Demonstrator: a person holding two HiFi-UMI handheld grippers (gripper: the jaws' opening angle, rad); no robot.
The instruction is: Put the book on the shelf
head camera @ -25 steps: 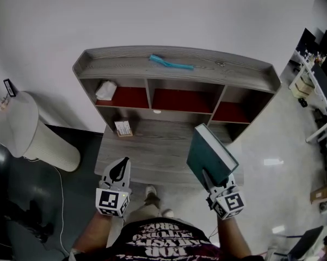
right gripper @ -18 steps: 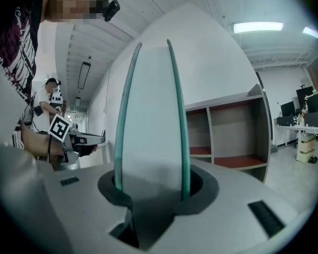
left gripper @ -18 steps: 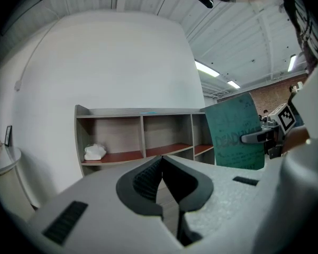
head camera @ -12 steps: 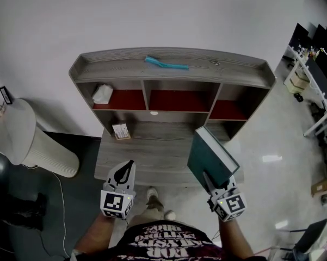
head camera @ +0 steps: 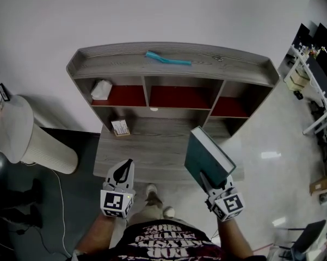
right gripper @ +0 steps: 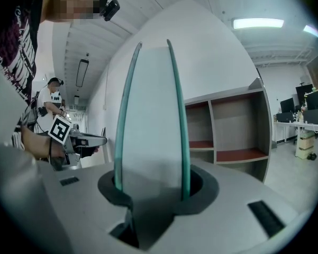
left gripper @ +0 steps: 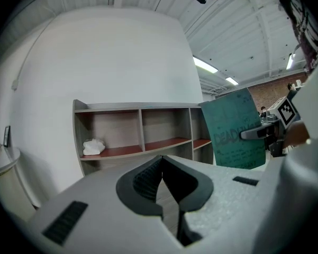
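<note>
The right gripper point(head camera: 208, 179) is clamped on the bottom of a thick green book point(head camera: 205, 152). The book sticks up out of its jaws and tips a little to the left. Its white page side faces back at the gripper. The book is up in the air in front of the shelf point(head camera: 109, 64), not inside it. The shelf is grey wood with three holes in a row, and each hole has a red floor. The right hole point(head camera: 228, 109) is just ahead of the book, and the middle hole point(head camera: 179, 98) is ahead and a bit to the left. A low wooden board point(head camera: 152, 151) sticks out under the holes, and the book hangs over its right end. The left gripper point(head camera: 124, 166) is well off to the left of the right one. Its jaws are closed together and hold nothing. A small box point(head camera: 121, 128) lies on the board right ahead of it. A white crumpled thing point(head camera: 101, 89) sits in the left hole, farther ahead and a bit left. A long blue-green thing point(head camera: 167, 60) lies on the top of the shelf. A round white table point(head camera: 22, 129) stands far to the left of the left gripper. Desks point(head camera: 315, 75) stand far to the right of the right gripper. The person's shoes point(head camera: 151, 192) show down between the two grippers.
</note>
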